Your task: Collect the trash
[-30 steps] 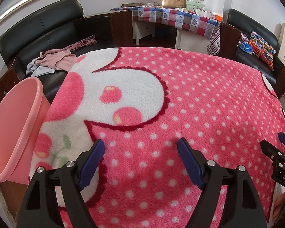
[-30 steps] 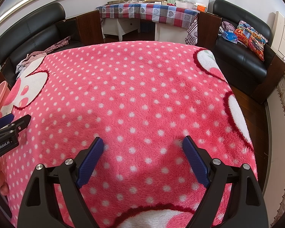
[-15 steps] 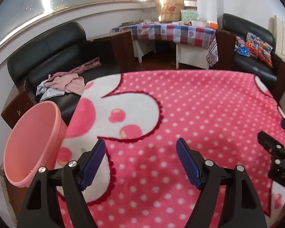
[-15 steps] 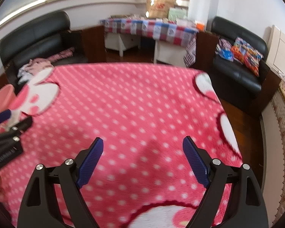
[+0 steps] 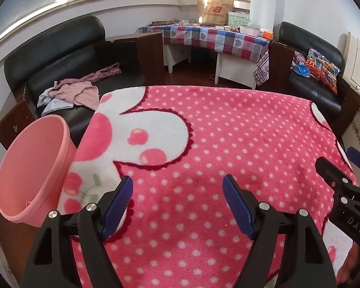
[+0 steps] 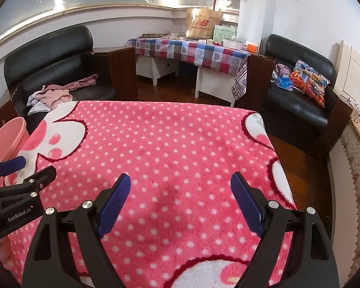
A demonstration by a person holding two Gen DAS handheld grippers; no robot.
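Observation:
A pink plastic bin [image 5: 33, 168] stands at the left edge of a table covered by a pink polka-dot blanket [image 5: 228, 132]; its rim also shows in the right wrist view [image 6: 7, 136]. I see no trash on the blanket. My left gripper [image 5: 177, 182] is open over the blanket's near part, just right of the bin, with nothing between its fingers. My right gripper [image 6: 180, 178] is open too, over the blanket's near right part, and holds nothing. Each gripper shows at the edge of the other's view: the right gripper [image 5: 340, 165] and the left gripper [image 6: 28, 169].
A black sofa [image 5: 60, 55] with crumpled clothes [image 5: 72, 93] lies behind the bin. Another black sofa [image 6: 300, 84] with a bright cushion [image 6: 309, 79] is at the right. At the back, a checkered table [image 6: 192, 50] carries a paper bag [image 6: 201, 24].
Both grippers have lifted and tipped back, so more of the room and of the pink bin shows. Both stay open with nothing in them.

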